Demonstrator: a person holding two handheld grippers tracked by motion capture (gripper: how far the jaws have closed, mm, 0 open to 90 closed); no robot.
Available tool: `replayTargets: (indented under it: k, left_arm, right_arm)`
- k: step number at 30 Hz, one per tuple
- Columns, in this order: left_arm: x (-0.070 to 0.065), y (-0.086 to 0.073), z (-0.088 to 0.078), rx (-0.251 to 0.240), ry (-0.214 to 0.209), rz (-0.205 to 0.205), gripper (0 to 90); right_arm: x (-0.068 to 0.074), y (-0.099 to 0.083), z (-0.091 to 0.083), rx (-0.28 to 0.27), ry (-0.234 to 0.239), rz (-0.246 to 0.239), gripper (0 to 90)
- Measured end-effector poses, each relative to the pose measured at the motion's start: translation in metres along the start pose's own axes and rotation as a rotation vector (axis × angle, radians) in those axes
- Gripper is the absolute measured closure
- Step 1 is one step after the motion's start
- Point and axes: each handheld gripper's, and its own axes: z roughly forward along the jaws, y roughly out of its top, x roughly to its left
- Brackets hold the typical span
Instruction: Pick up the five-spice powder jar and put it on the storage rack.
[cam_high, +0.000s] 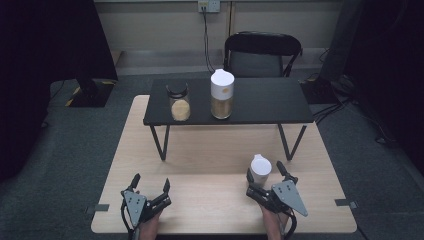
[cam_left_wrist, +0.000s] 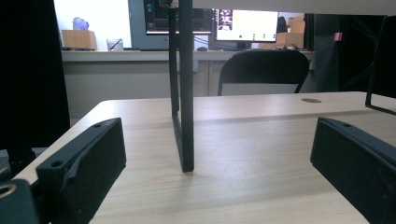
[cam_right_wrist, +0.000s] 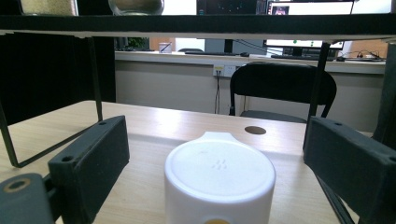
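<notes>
The right tool (cam_right_wrist: 212, 163) sits nearest the lens in its own view, its two black jaws standing wide on either side of a white jar (cam_right_wrist: 219, 184), with a clear gap on both flanks, so the pads do not press it: the tool is released, not gripping. In the high view that jar (cam_high: 260, 170) stands upright on the counter (cam_high: 210, 150) at the tool's twelve o'clock, already partly between the jaw tips, its long axis vertical and its spouted lid on top. The right tool (cam_high: 264, 178) is plainly the nearer one; the left tool (cam_high: 150, 186) lies well apart at the jar's nine o'clock, jaws also spread and empty, facing only a leg of the black shelf (cam_high: 227, 102). On that shelf, at the jar's eleven o'clock and well apart, stand a tall white-lidded jar (cam_high: 222, 95) and a dark-lidded glass jar (cam_high: 179, 102). As I judge it, the coming move turns on the jar being centred between the right jaws: closing straight in should seat it, while an off-centre squeeze could tip it.
</notes>
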Motion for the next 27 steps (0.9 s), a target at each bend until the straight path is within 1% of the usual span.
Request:
replayTargets:
  k: [4, 7, 11, 15, 16, 18, 20, 24, 26, 27]
  left_arm:
    - [0.0, 0.0, 0.0, 0.0, 0.001, 0.0, 3.0]
    - [0.0, 0.0, 0.0, 0.0, 0.001, 0.0, 3.0]
    - [0.0, 0.0, 0.0, 0.0, 0.001, 0.0, 3.1]
    - [0.0, 0.0, 0.0, 0.001, 0.001, 0.0, 3.1]
    - [0.0, 0.0, 0.0, 0.001, 0.001, 0.0, 3.1]
    - [0.0, 0.0, 0.0, 0.001, 0.001, 0.0, 3.2]
    - [0.0, 0.0, 0.0, 0.001, 0.001, 0.0, 3.2]
    - [0.0, 0.0, 0.0, 0.002, 0.001, 0.0, 3.3]
    - [0.0, 0.0, 0.0, 0.002, 0.002, 0.0, 3.3]
    - [0.0, 0.0, 0.0, 0.002, 0.001, 0.0, 3.3]
  right_arm:
    - [-0.001, -0.005, 0.002, 0.011, 0.006, 0.018, 7.6]
    - [0.001, -0.009, 0.003, 0.019, 0.013, 0.016, 9.2]
    - [0.002, -0.012, 0.004, 0.027, 0.009, 0.018, 10.8]
    - [0.001, -0.016, 0.005, 0.034, 0.02, 0.027, 14.8]
    - [0.001, -0.017, 0.005, 0.038, 0.025, 0.029, 15.2]
    - [0.001, -0.02, 0.005, 0.043, 0.014, 0.027, 16.2]
    - [0.0, -0.023, 0.006, 0.053, 0.022, 0.035, 16.9]
    - [-0.002, -0.027, 0.007, 0.068, 0.033, 0.035, 19.0]
    - [-0.002, -0.029, 0.007, 0.076, 0.029, 0.034, 19.9]
    - [-0.003, -0.031, 0.008, 0.081, 0.033, 0.041, 20.3]
